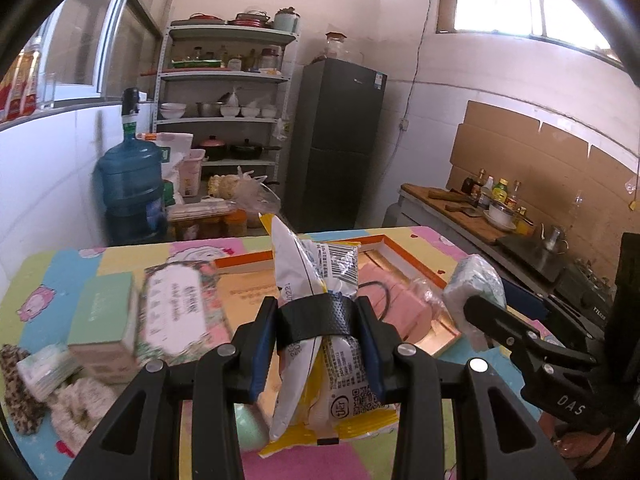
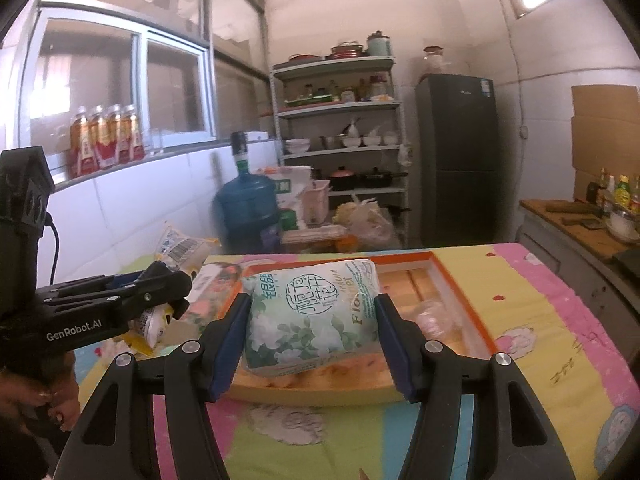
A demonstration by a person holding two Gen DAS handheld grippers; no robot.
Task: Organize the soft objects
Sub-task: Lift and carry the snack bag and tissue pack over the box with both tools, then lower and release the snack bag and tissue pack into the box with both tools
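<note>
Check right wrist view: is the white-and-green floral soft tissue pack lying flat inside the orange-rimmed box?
No. The white-and-green floral soft tissue pack is clamped between the right gripper's jaws, raised in front of the orange-rimmed box.

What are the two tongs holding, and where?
Left tongs pinch a yellow snack bag around its middle. Right tongs squeeze a flowery tissue pack by its sides.

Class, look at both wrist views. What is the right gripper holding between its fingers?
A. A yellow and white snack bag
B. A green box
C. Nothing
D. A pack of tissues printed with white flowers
D: in the right wrist view, the right gripper is shut on the floral tissue pack, above the orange-rimmed box.
</note>
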